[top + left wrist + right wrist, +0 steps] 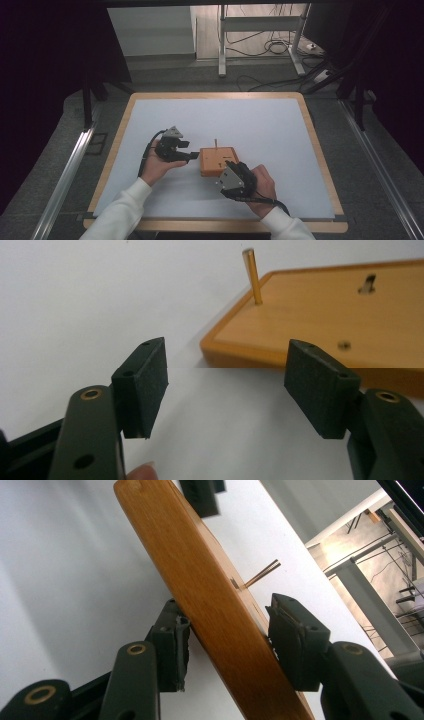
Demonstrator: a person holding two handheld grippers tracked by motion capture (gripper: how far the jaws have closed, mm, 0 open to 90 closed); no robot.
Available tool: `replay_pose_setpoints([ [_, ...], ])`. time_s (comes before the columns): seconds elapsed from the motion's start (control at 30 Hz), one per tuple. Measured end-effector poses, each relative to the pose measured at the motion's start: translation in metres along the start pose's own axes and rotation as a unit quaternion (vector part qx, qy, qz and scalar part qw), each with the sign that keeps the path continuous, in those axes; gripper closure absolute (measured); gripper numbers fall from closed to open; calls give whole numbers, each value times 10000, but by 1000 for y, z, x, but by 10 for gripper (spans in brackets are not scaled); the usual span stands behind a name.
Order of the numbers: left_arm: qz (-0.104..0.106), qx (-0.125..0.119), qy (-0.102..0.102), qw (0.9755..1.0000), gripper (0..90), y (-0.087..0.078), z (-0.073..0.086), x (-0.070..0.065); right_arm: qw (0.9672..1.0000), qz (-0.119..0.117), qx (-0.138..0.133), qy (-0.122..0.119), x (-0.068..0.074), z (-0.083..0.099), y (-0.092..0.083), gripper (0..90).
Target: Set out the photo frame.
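A flat square block of smooth, orange-varnished wood [218,161], with rounded edges and a thin brass pin [216,144] standing upright near its far left corner, lies just in front of the middle of the white matte table sheet [260,125]. The right gripper [227,640] clamps the block's near right edge between its rough black pads, which hide that part of the rim. The left gripper [225,385] hangs just off the block's left edge, jaws wide and empty; bare sheet lies open to the left and beyond, and the marks on the block's top are too blurred to read.

We see the white table [260,125] evenly lit from above; dark surrounds at nine and three o'clock; soft, slightly blurred close-ups, faint shadows.
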State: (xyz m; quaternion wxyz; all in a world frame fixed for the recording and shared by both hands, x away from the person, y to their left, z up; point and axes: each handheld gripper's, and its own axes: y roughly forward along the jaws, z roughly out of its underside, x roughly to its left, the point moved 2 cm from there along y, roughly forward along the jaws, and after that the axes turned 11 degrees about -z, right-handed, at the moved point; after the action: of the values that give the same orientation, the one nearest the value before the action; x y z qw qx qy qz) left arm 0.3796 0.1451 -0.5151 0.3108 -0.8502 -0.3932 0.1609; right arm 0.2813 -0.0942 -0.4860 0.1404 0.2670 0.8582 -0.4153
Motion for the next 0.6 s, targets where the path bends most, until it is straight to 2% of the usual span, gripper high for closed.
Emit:
replay_pose_setpoints([
  [0.1,18,-48,-64,10000,328,-8,10,1,10000,-11,22,-4,0,0,0,524],
  [0.4,-88,5,-33,10000,314,-22,32,2,9999,-52,90,-39,-3,-2,-1,530],
  [0.6,-165,67,87,9998,309,-28,45,0,9999,-83,114,-68,-7,-3,-2,537],
])
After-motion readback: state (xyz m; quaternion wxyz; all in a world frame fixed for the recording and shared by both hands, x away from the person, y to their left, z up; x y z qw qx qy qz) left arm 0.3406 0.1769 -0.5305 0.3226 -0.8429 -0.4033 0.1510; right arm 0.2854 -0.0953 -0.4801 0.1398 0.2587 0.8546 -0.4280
